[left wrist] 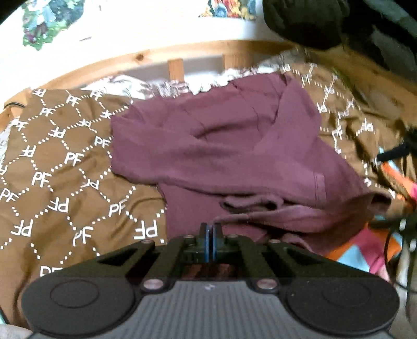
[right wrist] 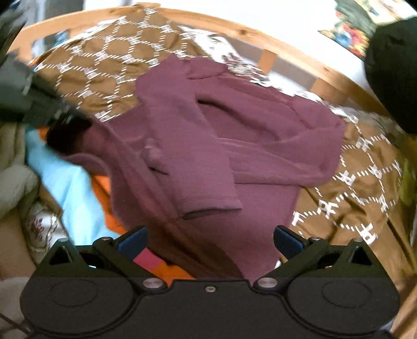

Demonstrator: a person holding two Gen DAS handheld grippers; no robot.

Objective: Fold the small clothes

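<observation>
A maroon long-sleeved top (left wrist: 234, 146) lies spread on a brown bedspread (left wrist: 60, 167), with one sleeve folded across its body (right wrist: 198, 167). My left gripper (left wrist: 211, 228) is low at the top's near edge. Its blue pads (left wrist: 207, 234) are pressed together, and the fabric bunches up right at the tips, pinched between them. In the right wrist view the left gripper (right wrist: 65, 117) appears as a dark blur at the top's left corner. My right gripper (right wrist: 209, 236) hovers open over the top's (right wrist: 255, 146) lower hem, with nothing between its blue pads (right wrist: 134, 241).
The bedspread (right wrist: 104, 62) with white "PF" lettering covers a bed with a wooden rail (left wrist: 135, 58) along the far side. Orange, light blue and pink cloth (right wrist: 67, 182) lies bunched beside the top. A dark bulky object (left wrist: 312, 20) hangs at the upper right.
</observation>
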